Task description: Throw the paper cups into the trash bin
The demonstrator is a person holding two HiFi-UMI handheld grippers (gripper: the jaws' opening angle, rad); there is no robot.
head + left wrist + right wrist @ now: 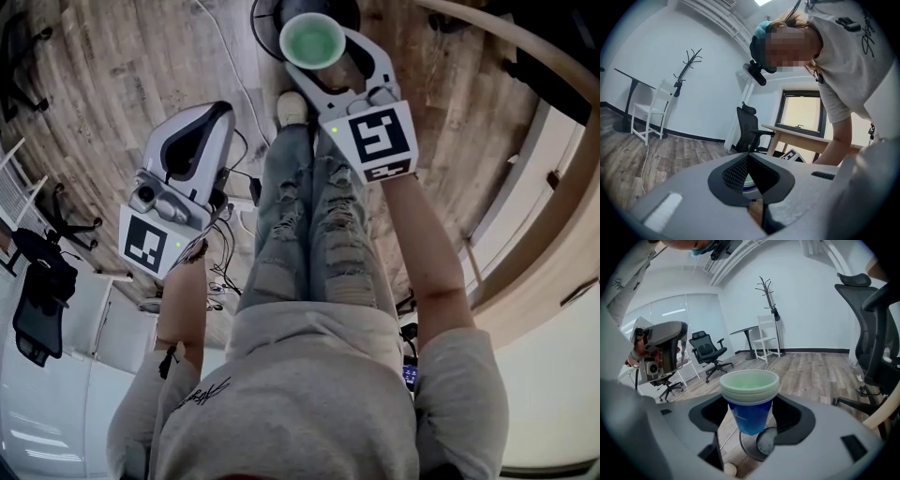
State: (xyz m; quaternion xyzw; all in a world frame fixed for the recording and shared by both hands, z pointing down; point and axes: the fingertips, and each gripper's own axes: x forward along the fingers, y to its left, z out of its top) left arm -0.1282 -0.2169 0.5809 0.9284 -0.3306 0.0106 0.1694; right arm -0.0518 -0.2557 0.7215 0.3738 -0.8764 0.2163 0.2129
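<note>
Head view: two grippers, one per hand, each with one square-marker cube showing. Right gripper (323,66) held out over the wood floor (141,66), closed around one nested stack of paper cups (312,40), green inside. Left gripper (214,117) held lower, beside the person's ripped jeans (309,225). Script print on the grey shirt (281,412), too small to read. One dark round object (272,14) lies on the floor past the cups; cannot tell if it is the bin.

Left gripper view: left gripper (749,161) has its jaws pressed together with nothing between them. Behind: one black office chair (747,124), one wooden tabletop (806,137), one white chair (651,112), one coat rack (689,61). No legible writing.

Right gripper view: right gripper (752,413) clamps the paper cups (751,397) upright between its jaws, blue outside, green inside, about three rims stacked. Dark ring-shaped object (757,444) sits on the floor directly below. Left gripper (661,352) is well apart at the left. Two black office chairs are clearly seen (708,350) (876,333), along with one white chair (768,336) and one coat rack (766,291). No brand marks are readable.
</note>
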